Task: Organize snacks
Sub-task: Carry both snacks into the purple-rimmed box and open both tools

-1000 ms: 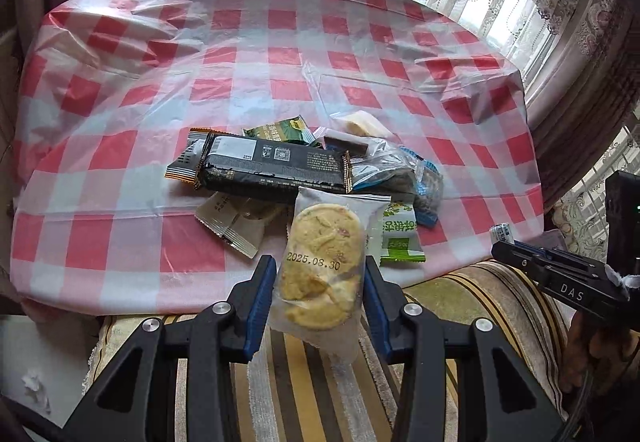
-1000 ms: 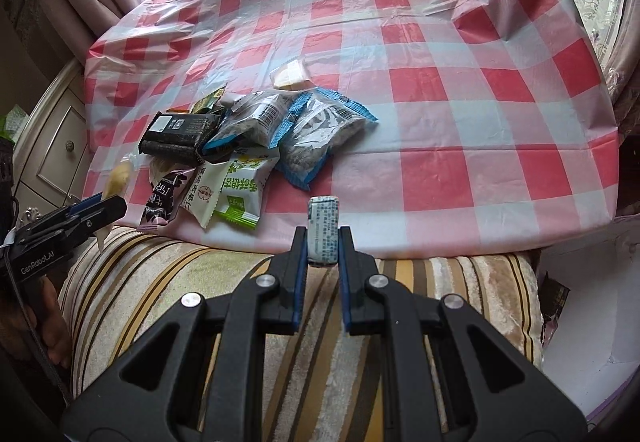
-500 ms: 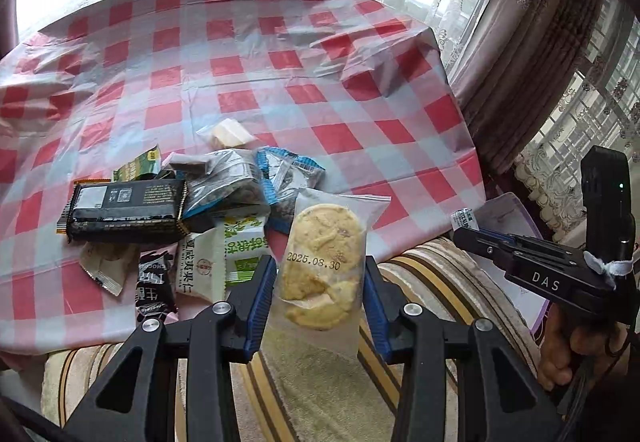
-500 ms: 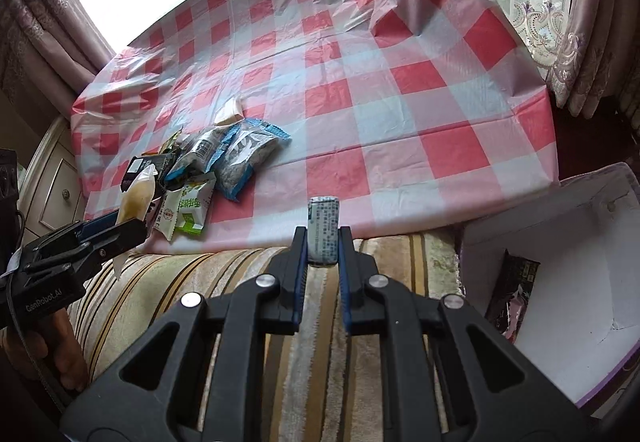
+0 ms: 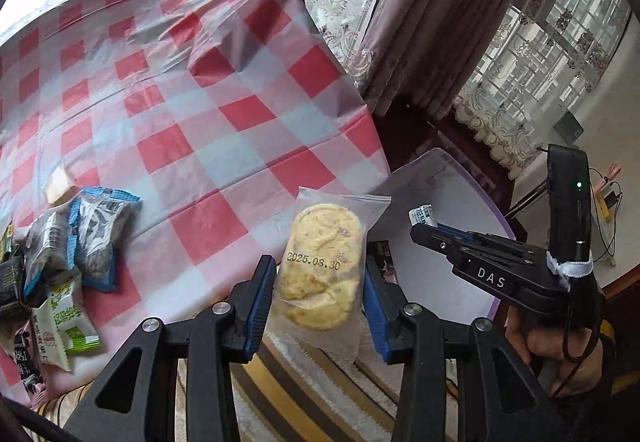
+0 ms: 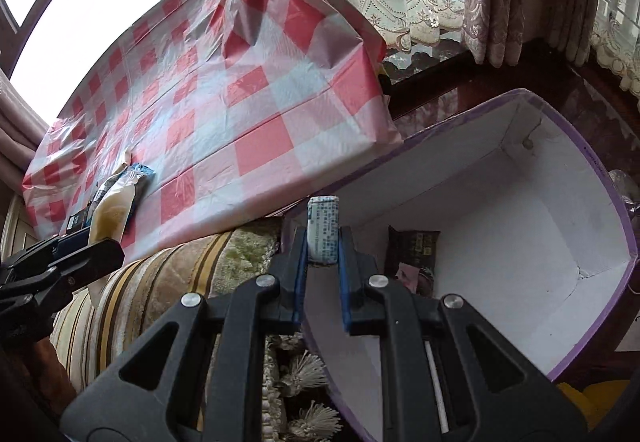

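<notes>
My left gripper clamps the cookie packet and my right gripper pinches a small sachet, both carried toward the box on the right for dropping in.

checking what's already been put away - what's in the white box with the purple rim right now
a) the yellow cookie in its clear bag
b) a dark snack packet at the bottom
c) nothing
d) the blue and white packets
b: in the right wrist view a dark snack packet lies on the bottom of the white box; the cookie bag is between the left gripper's fingers.
</notes>
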The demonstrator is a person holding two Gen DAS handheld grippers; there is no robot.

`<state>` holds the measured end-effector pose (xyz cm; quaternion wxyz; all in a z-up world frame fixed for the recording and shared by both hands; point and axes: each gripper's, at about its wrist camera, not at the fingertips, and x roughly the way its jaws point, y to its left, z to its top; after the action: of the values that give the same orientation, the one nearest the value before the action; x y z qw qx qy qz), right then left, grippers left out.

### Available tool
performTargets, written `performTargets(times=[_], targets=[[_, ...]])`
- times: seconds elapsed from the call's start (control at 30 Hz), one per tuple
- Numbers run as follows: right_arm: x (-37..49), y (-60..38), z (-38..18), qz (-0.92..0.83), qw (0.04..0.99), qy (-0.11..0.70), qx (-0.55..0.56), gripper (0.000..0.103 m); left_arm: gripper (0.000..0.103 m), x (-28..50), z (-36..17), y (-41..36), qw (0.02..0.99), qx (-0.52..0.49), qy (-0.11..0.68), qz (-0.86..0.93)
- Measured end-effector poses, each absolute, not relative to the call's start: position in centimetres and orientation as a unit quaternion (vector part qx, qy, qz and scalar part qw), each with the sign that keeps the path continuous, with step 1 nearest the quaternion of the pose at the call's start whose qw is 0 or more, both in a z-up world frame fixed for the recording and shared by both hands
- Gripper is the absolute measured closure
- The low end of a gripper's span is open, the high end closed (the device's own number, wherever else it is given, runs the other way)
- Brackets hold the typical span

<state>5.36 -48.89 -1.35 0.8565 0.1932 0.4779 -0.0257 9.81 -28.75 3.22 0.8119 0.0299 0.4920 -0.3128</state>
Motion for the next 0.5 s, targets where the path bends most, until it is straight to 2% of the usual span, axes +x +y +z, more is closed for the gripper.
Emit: performTargets(times=[0.3, 0.5], targets=[[4.4, -53.8, -4.0, -0.09, 0.842, 0.489, 0.21, 0.086, 0.06, 10.8, 0.0, -36.6, 0.76, 0.056, 0.548, -0.344], [4.3, -55.6, -5.1, -0.119, 0.831, 0.499, 0.215, 0.086, 0.059, 11.7, -1.2, -38.6, 0.751, 0.06, 0.565, -0.337]])
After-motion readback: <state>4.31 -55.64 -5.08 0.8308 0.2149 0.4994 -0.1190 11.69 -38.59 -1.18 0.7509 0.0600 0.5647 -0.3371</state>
